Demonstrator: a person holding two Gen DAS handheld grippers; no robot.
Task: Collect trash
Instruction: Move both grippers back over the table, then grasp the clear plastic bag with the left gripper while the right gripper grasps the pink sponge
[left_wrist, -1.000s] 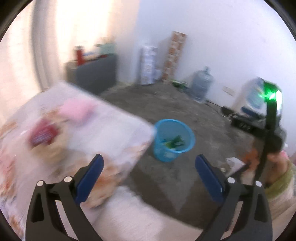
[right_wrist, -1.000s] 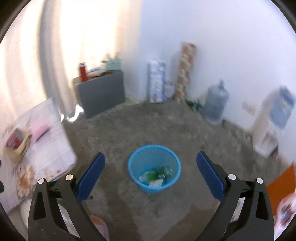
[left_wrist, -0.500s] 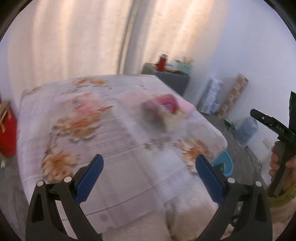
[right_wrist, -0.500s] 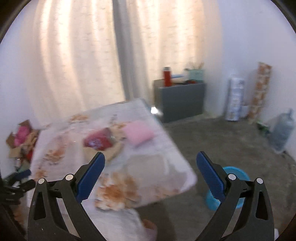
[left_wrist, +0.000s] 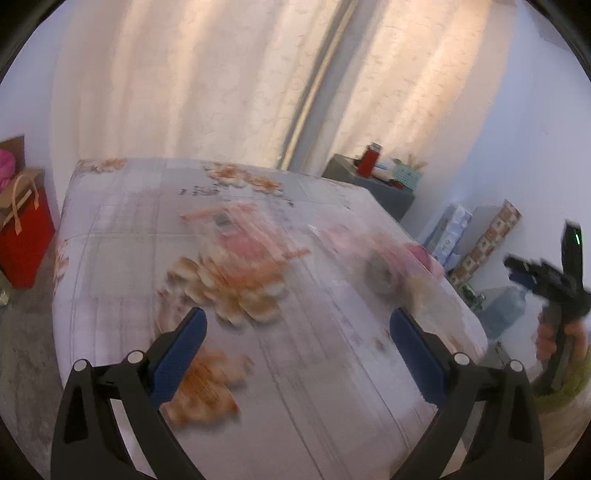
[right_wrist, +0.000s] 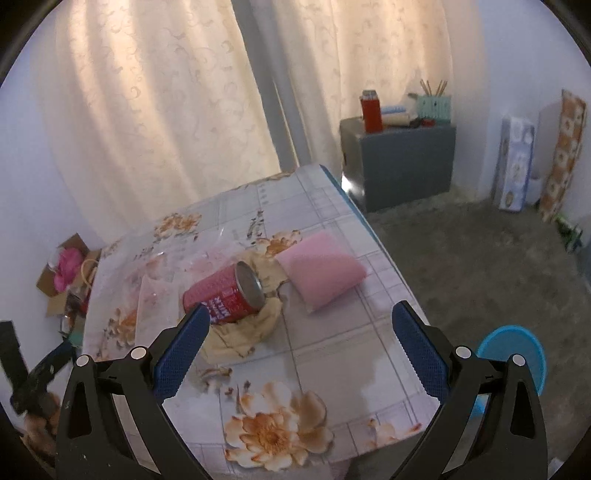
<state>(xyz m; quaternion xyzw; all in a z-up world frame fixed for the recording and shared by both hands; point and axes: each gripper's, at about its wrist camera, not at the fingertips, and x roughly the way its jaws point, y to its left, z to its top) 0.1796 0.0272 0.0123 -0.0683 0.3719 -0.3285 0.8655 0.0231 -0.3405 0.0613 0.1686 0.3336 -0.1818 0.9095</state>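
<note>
A red can (right_wrist: 225, 291) lies on its side on a crumpled beige wrapper (right_wrist: 245, 330) on the floral table (right_wrist: 332, 354). A pink sponge (right_wrist: 323, 275) lies to its right, clear plastic film (right_wrist: 162, 291) to its left. My right gripper (right_wrist: 295, 339) is open and empty, above the table's near part, short of the can. My left gripper (left_wrist: 297, 347) is open and empty over the same table (left_wrist: 122, 236); its view is blurred, with the can (left_wrist: 380, 275) a smear at the right. The blue trash bin (right_wrist: 513, 354) stands on the floor, right of the table.
A grey cabinet (right_wrist: 402, 162) with a red bottle (right_wrist: 371, 110) stands by the curtains. Boxes (right_wrist: 517, 166) lean on the right wall. A red bag (left_wrist: 22, 240) and a carton (right_wrist: 62, 273) sit on the floor left of the table. The other hand's gripper shows at the left view's right edge (left_wrist: 546, 284).
Both views have swung left from the blue bin and floor to the table. The can, wrapper and sponge are now in front of my right gripper. Both grippers stayed open.
</note>
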